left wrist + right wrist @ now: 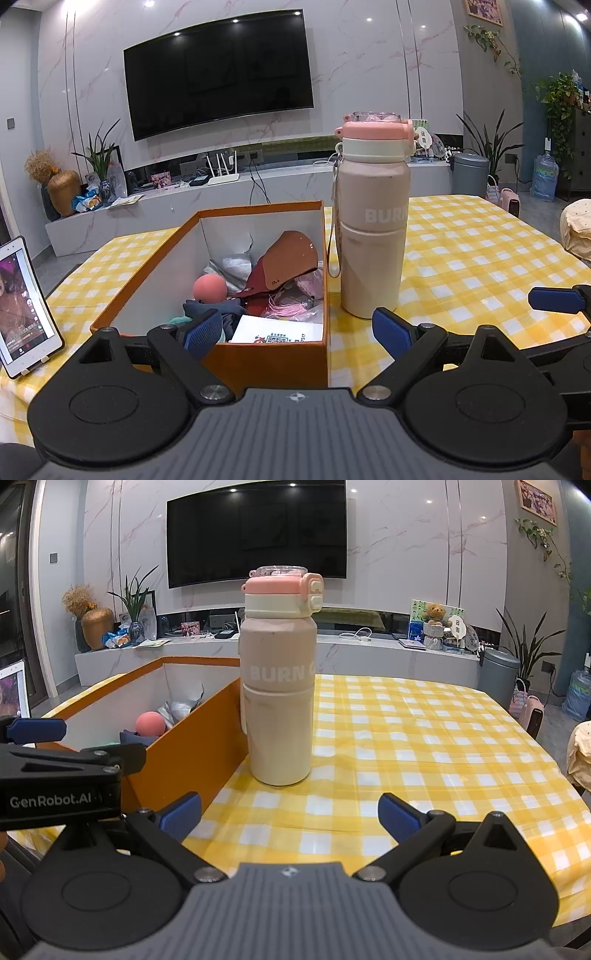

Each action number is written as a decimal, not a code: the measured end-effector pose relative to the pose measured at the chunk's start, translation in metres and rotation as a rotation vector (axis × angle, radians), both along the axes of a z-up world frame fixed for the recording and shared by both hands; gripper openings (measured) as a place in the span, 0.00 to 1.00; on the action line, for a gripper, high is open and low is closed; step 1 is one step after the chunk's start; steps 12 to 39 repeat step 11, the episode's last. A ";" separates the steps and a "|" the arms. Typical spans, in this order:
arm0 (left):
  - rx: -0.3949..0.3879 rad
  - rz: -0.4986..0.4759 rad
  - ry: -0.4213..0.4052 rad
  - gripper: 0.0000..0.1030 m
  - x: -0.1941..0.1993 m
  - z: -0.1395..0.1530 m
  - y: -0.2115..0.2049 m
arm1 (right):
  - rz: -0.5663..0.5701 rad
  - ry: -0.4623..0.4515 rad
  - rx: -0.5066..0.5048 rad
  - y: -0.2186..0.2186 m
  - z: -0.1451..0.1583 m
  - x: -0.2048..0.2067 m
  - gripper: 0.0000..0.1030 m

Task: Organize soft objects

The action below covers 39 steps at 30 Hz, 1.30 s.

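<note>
While both tools hang short of the orange box (273,354), entered as follows.

Left gripper (297,332): fingers spread wide, nothing between them, poised at the box's near wall. Right gripper (290,814): likewise spread and empty, aimed at the pink water bottle (279,686).

Soft objects, all inside the box on the yellow checked tablecloth (424,746):
- Coral foam-like ball (209,288), at 9 o'clock of the box interior. Judged light, springy, apt to roll; best pinched across its middle.
- Dark blue cloth (218,312), at 7 o'clock, bunched. Judged limp and light; take by a raised fold.
- Teal soft item (177,321), at 8 o'clock, mostly hidden behind the left finger; kind not told.
- Brown leather-like piece (288,258), at 1 o'clock, propped against the right wall. Judged semi-stiff, flexing at the edge; take by the rim.
- Pink tassel (291,308), at 4 o'clock. Judged flimsy, prone to snagging.
- Crumpled white wrapping (232,266), at 12 o'clock. Judged featherlight, crushable.
- White printed card (277,330), at 6 o'clock, flat; not soft.

Bottle: upright, just beside the box's right wall, at 3 o'clock of it; rigid, smooth, likely to tip if knocked.

Differences between views: left wrist view alone shows the leather piece, tassel, card and a lit tablet (22,310) at 9 o'clock. Right wrist view alone shows the bare cloth at 3 o'clock of the bottle, and the left tool's body marked GenRobot.AI.
</note>
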<state>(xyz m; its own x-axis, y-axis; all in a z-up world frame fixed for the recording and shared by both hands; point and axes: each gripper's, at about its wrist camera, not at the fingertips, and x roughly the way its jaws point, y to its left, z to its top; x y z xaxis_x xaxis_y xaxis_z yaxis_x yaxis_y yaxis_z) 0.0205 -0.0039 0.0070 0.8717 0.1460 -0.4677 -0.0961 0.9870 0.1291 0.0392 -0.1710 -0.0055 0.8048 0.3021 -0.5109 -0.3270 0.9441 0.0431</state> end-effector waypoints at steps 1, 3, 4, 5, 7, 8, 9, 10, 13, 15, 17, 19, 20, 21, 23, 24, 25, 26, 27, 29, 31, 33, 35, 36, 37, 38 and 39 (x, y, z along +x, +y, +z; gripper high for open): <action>0.000 0.000 0.000 1.00 0.000 0.000 0.000 | 0.000 0.001 0.000 0.000 0.000 0.000 0.97; -0.002 0.000 0.001 1.00 0.000 0.000 0.000 | 0.002 0.002 0.000 0.000 -0.001 0.000 0.97; -0.002 -0.001 0.002 1.00 0.000 0.000 0.000 | 0.000 0.002 0.000 0.000 0.000 0.000 0.97; -0.003 0.000 0.002 1.00 0.000 0.000 0.000 | 0.001 0.003 0.000 0.000 -0.001 0.000 0.97; -0.003 0.000 0.003 1.00 -0.001 0.000 0.000 | 0.001 0.003 0.000 0.000 0.000 0.000 0.97; -0.003 0.000 0.002 1.00 -0.001 -0.001 0.000 | 0.002 0.005 0.000 0.000 0.000 0.000 0.97; -0.003 0.001 0.002 1.00 0.000 -0.001 0.001 | 0.002 0.005 0.000 -0.001 -0.001 0.000 0.97; -0.003 0.000 0.000 1.00 -0.001 -0.001 0.001 | 0.002 0.006 0.000 -0.001 -0.001 0.000 0.97; -0.002 -0.001 -0.001 1.00 -0.001 -0.001 0.001 | 0.002 0.006 0.002 -0.001 -0.001 0.001 0.97; -0.002 -0.001 -0.001 1.00 -0.001 -0.001 0.001 | 0.002 0.006 0.002 -0.001 -0.001 0.001 0.97; -0.002 -0.001 -0.001 1.00 -0.001 -0.001 0.001 | 0.002 0.006 0.002 -0.001 -0.001 0.001 0.97; -0.002 -0.001 -0.001 1.00 -0.001 -0.001 0.001 | 0.002 0.006 0.002 -0.001 -0.001 0.001 0.97; -0.002 -0.001 -0.001 1.00 -0.001 -0.001 0.001 | 0.002 0.006 0.002 -0.001 -0.001 0.001 0.97; -0.002 -0.001 -0.001 1.00 -0.001 -0.001 0.001 | 0.002 0.006 0.002 -0.001 -0.001 0.001 0.97; -0.002 -0.001 -0.001 1.00 -0.001 -0.001 0.001 | 0.002 0.006 0.002 -0.001 -0.001 0.001 0.97; -0.002 -0.001 -0.001 1.00 -0.001 -0.001 0.001 | 0.002 0.006 0.002 -0.001 -0.001 0.001 0.97; -0.002 -0.001 -0.001 1.00 -0.001 -0.001 0.001 | 0.002 0.006 0.002 -0.001 -0.001 0.001 0.97; -0.002 -0.001 -0.001 1.00 -0.001 -0.001 0.001 | 0.002 0.006 0.002 -0.001 -0.001 0.001 0.97; -0.002 -0.001 -0.001 1.00 -0.001 -0.001 0.001 | 0.002 0.006 0.002 -0.001 -0.001 0.001 0.97; -0.002 -0.001 -0.001 1.00 -0.001 -0.001 0.001 | 0.002 0.006 0.002 -0.001 -0.001 0.001 0.97; -0.002 -0.001 -0.001 1.00 -0.001 -0.001 0.001 | 0.002 0.006 0.002 -0.001 -0.001 0.001 0.97; -0.002 -0.001 -0.001 1.00 -0.001 -0.001 0.001 | 0.002 0.006 0.002 -0.001 -0.001 0.001 0.97; -0.002 -0.001 -0.001 1.00 -0.001 -0.001 0.001 | 0.002 0.006 0.002 -0.001 -0.001 0.001 0.97; -0.002 -0.001 -0.001 1.00 -0.001 -0.001 0.001 | 0.002 0.006 0.002 -0.001 -0.001 0.001 0.97; -0.002 -0.001 -0.001 1.00 -0.001 -0.001 0.001 | 0.002 0.006 0.002 -0.001 -0.001 0.001 0.97; -0.002 -0.001 -0.001 1.00 -0.001 -0.001 0.001 | 0.002 0.006 0.002 -0.001 -0.001 0.001 0.97; -0.002 -0.001 -0.001 1.00 -0.001 -0.001 0.001 | 0.002 0.006 0.002 -0.001 -0.001 0.001 0.97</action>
